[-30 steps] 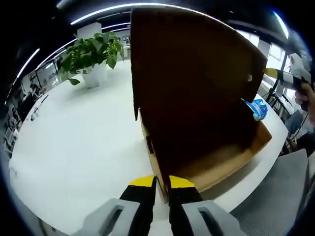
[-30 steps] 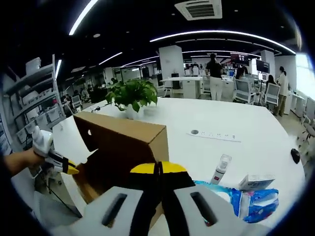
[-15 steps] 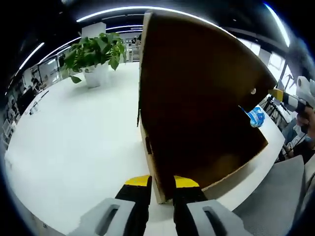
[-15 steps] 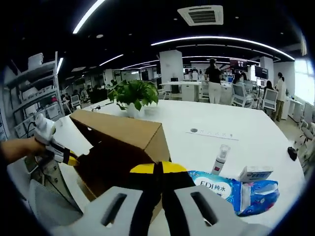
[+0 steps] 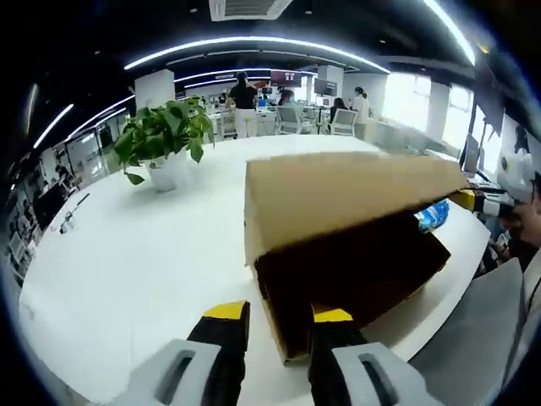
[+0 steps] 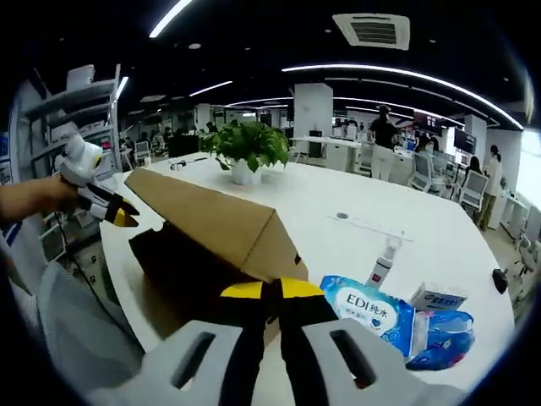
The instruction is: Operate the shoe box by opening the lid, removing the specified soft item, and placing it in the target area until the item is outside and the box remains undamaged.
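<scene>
Left gripper view: my left gripper (image 5: 281,315) stands at the near corner of the cardboard box (image 5: 338,254), jaws parted with the corner wall between them; I cannot tell whether they press on the cardboard or just straddle it. The lid (image 5: 342,190) is lifted, sloping over the box's dark inside. The box sits on the white table (image 5: 127,254). Beyond the box a potted plant (image 5: 165,139) stands on the table. At the box's far right corner a bit of a blue packet (image 5: 434,214) shows, just beside my right gripper (image 5: 473,201).

In the right gripper view my right gripper (image 6: 271,292) is clenched, its jaws closed together in front of the box (image 6: 211,254), and I cannot tell whether they pinch its edge. Right of the box lie a blue wipes pack (image 6: 369,306), a small spray bottle (image 6: 385,260) and a small carton (image 6: 438,296). The left gripper (image 6: 118,211) is at the box's far left end. I cannot see the soft item inside the box.
</scene>
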